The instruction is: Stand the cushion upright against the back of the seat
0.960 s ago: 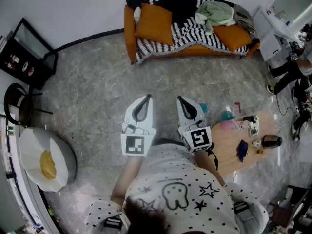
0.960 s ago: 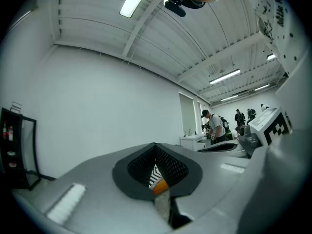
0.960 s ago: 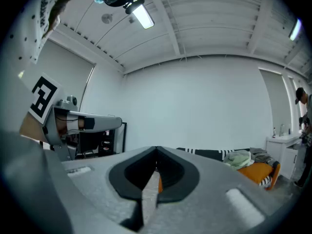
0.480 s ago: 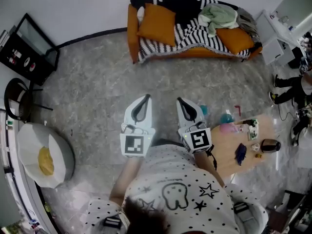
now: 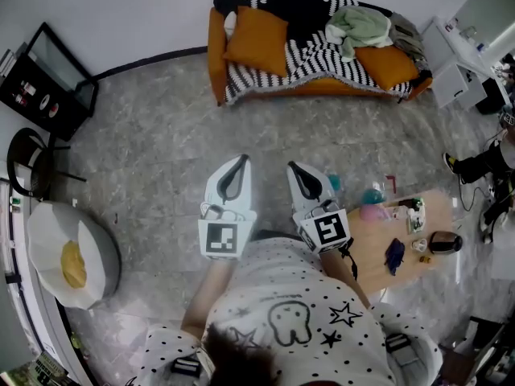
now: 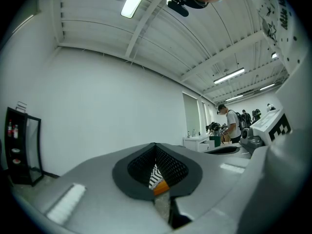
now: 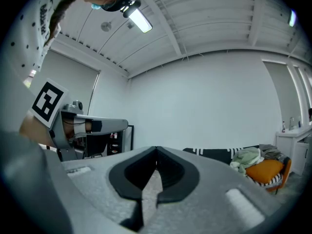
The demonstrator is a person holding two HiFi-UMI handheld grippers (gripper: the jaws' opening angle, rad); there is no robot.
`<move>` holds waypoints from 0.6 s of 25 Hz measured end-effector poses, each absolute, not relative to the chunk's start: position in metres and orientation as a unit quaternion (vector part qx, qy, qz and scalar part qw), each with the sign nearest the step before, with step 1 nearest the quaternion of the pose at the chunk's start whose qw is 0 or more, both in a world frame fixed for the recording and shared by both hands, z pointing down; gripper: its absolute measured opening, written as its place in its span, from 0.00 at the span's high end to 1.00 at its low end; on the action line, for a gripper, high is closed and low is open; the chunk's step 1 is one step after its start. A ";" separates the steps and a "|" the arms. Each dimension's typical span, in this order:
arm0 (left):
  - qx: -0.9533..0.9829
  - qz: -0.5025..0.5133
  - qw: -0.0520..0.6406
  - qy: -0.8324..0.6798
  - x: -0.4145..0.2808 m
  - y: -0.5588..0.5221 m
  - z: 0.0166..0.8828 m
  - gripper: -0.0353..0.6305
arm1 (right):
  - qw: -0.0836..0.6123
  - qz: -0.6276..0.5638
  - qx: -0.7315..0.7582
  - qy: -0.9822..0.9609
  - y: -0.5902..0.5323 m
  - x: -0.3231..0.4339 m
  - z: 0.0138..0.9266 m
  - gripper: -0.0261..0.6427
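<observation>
An orange sofa point(image 5: 216, 63) draped with a black-and-white striped throw stands against the far wall. One orange cushion point(image 5: 257, 40) leans on its left end; another orange cushion point(image 5: 389, 64) lies at its right end, also visible in the right gripper view point(image 7: 265, 171). A pale green cloth point(image 5: 358, 24) lies between them. Both grippers are held level in front of the person, well short of the sofa. My left gripper point(image 5: 238, 161) is shut with nothing in it. My right gripper point(image 5: 294, 167) is shut and empty too.
A small wooden table point(image 5: 378, 252) with bottles and small items stands close on the right. A white beanbag point(image 5: 68, 260) with a yellow thing on it lies at the left. A black shelf point(image 5: 36, 83) stands at far left. A person's legs point(image 5: 483, 163) show at the right edge.
The view has shifted a little, so the sofa sits slightly further right in the picture. The person at the right edge has moved. Both grippers keep their pose.
</observation>
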State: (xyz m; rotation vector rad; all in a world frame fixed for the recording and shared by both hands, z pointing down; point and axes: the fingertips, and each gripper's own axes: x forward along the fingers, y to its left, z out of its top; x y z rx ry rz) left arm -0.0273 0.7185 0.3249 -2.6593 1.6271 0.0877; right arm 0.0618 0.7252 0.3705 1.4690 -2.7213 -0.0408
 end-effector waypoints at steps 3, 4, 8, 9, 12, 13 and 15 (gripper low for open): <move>-0.852 0.032 0.012 0.522 -0.016 0.718 0.328 0.95 | 0.030 -0.019 0.457 -0.889 0.728 0.068 0.373 0.97; -0.853 0.029 0.011 0.520 -0.012 0.719 0.328 0.95 | 0.032 -0.023 0.449 -0.893 0.729 0.068 0.373 0.97; -0.857 0.034 -0.007 0.514 0.000 0.720 0.332 0.95 | 0.033 -0.021 0.410 -0.911 0.734 0.063 0.374 0.94; -0.857 0.035 -0.011 0.514 0.001 0.719 0.333 0.95 | 0.028 -0.023 0.403 -0.914 0.734 0.061 0.373 0.94; -0.858 0.035 -0.016 0.512 0.002 0.711 0.334 0.95 | 0.014 -0.021 0.392 -0.919 0.729 0.055 0.367 0.90; -0.858 0.035 -0.017 0.512 0.001 0.708 0.335 0.95 | 0.015 -0.019 0.390 -0.921 0.726 0.053 0.366 0.88; -0.858 0.035 -0.019 0.512 -0.003 0.701 0.336 0.95 | 0.025 -0.015 0.391 -0.920 0.720 0.050 0.368 0.92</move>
